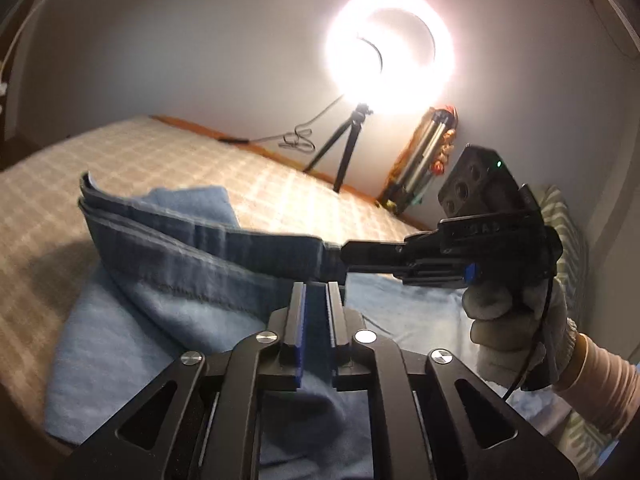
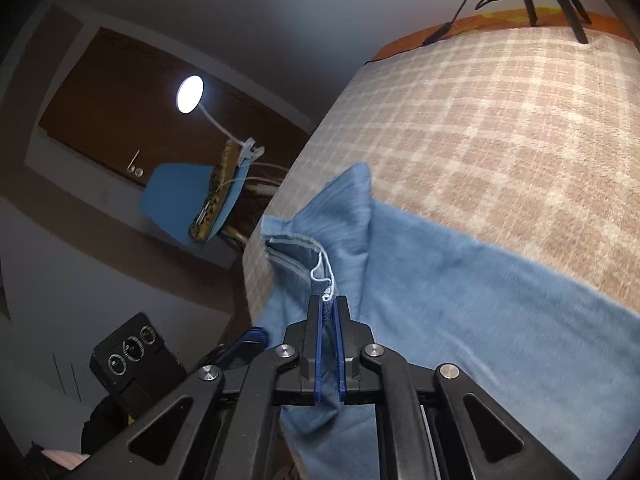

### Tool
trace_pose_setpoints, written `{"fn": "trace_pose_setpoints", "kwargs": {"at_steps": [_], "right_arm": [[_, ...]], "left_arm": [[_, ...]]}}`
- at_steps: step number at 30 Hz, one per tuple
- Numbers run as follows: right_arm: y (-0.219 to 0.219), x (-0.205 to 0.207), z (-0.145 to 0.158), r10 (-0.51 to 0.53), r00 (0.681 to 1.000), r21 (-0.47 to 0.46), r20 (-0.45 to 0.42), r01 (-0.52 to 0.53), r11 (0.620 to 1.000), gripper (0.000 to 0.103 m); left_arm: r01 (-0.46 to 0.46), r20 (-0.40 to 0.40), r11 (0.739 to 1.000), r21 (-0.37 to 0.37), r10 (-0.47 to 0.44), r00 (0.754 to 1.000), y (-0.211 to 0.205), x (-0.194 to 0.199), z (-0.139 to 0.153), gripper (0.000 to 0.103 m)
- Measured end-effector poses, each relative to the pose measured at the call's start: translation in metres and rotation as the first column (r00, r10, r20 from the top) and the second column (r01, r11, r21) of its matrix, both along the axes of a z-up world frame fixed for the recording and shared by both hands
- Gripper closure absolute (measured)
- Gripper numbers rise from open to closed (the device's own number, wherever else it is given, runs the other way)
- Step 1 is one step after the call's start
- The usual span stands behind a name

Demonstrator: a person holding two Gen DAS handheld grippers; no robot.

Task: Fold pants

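**Q:** Why are both ends of the cloth up in the air instead of flat?

**Me:** Starting closest in: my left hand-held gripper [image 1: 317, 292] has its fingers pressed together on a thick edge of the pants [image 1: 192, 248], looks like the waistband or a doubled hem. The right hand-held gripper [image 2: 330, 312] is pinching the same edge a bit further along; in its own view you can see the blue pads clamped on a stitched corner with a loose pale thread poking out. From the left view the right one comes in sideways, gloved hand [image 1: 516, 320] wrapped around the handle.

**Q:** So why two grips on one edge?

**Me:** My guess is it keeps that edge taut and straight, so the lifted part can be carried over as one flap. One grip and it'd sag.

**Q:** And the rest of the pants?

**Me:** Draped on the bed [image 1: 140, 152], on the checked beige cover, running off toward the near edge. Only the pinched end is raised.

**Q:** What's behind?

**Me:** Ring light [image 1: 390, 50] on a tripod by the far wall, glaring hard. On the other side, a small lamp [image 2: 190, 94] clipped near a blue chair.
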State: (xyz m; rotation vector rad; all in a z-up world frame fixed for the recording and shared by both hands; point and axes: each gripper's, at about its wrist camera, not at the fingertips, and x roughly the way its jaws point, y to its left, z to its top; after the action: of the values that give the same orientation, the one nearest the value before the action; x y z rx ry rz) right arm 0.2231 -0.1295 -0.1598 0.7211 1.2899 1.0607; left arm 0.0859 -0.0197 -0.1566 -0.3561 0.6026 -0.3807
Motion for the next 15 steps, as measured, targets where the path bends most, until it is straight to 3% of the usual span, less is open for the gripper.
{"fn": "trace_pose_setpoints", "kwargs": {"at_steps": [2,3,6,8,10,11,13,15], "right_arm": [[0.005,-0.005,0.005,0.013,1.0,-0.004,0.006,-0.013,1.0,0.1],[0.01,-0.009,0.008,0.027,1.0,0.005,0.007,-0.027,1.0,0.1],[0.023,-0.016,0.019,0.065,0.996,-0.055,0.067,-0.061,0.997,0.1],[0.023,-0.015,0.016,0.071,0.996,-0.057,0.05,-0.068,0.996,0.1],[0.023,-0.01,0.014,0.061,0.998,-0.059,0.023,-0.06,0.996,0.1],[0.024,-0.009,0.013,0.058,0.998,-0.053,0.008,-0.058,0.997,0.1],[0.025,-0.007,0.014,0.062,0.998,-0.033,-0.018,-0.062,0.998,0.1],[0.035,-0.009,0.022,0.082,0.996,-0.026,-0.015,-0.083,0.996,0.1]], "left_arm": [[-0.02,-0.021,1.0,0.001,0.02,1.0,0.005,-0.003,-0.003,0.063],[-0.036,-0.026,0.999,0.007,0.036,0.999,0.009,-0.003,-0.004,0.056],[-0.027,-0.097,0.999,-0.048,0.022,0.995,0.023,-0.005,-0.008,0.054],[-0.009,-0.118,0.998,-0.063,0.001,0.993,0.025,-0.007,-0.009,0.054],[0.037,-0.086,0.999,0.002,-0.036,0.996,0.011,-0.015,-0.002,0.052],[0.059,-0.069,0.998,0.029,-0.056,0.996,0.004,-0.016,0.002,0.043],[0.074,-0.044,0.993,0.091,-0.07,0.997,-0.013,-0.015,0.007,0.034],[0.064,-0.043,0.991,0.12,-0.06,0.997,-0.021,-0.01,0.01,0.034]]}}
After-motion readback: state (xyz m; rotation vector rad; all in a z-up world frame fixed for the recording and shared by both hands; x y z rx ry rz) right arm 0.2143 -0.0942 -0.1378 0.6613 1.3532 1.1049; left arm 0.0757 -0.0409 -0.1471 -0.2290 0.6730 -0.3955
